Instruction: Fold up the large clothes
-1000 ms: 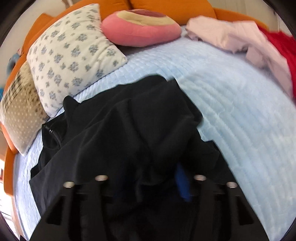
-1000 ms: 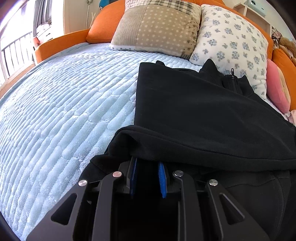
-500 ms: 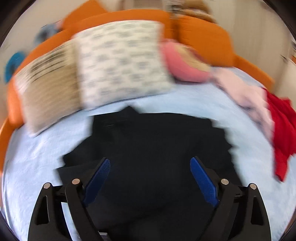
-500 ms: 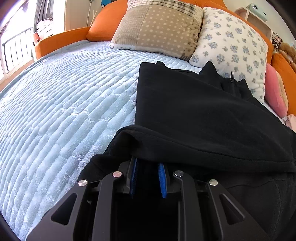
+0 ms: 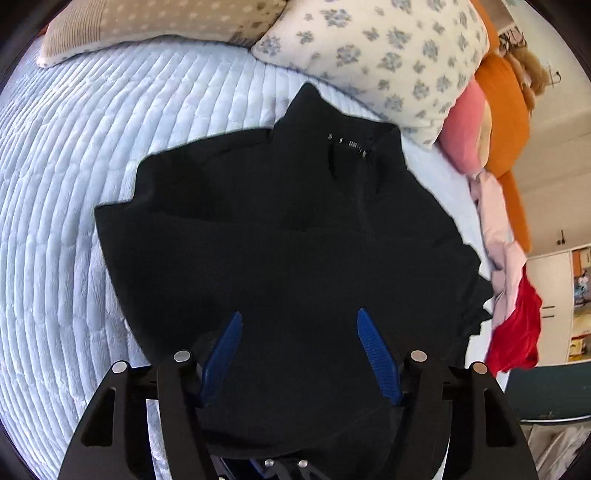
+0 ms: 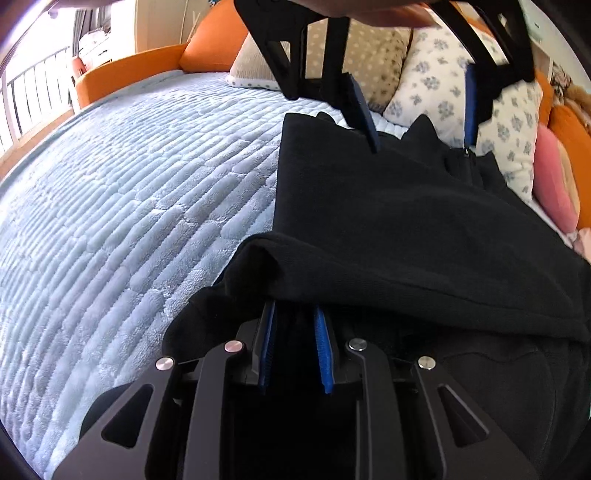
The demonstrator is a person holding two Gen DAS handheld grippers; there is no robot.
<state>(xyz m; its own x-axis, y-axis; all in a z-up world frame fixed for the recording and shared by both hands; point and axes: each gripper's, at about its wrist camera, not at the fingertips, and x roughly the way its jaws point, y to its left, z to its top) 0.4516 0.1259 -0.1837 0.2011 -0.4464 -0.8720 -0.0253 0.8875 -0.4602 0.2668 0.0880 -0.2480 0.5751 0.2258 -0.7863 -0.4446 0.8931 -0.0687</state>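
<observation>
Since a second ago your left tool (image 5: 299,334) has let go and hovers spread over the soft, heavy black fleece jacket (image 5: 295,229) on the pale-blue quilted bed (image 5: 66,206), while your right tool (image 6: 293,339) pinches its folded hem; grip thick edges.

Bed: big, with a soft pale blue blanket (image 6: 122,206) in bumpy rows.
Bed frame: orange (image 6: 125,72), running around the edge.
Pillows: a dotted tan one (image 5: 147,22), a white one with blue flowers (image 5: 373,51), a round pink one (image 5: 467,129).
Window side: railing (image 6: 22,96), bright daylight.
Wall: cream (image 5: 550,147).
</observation>
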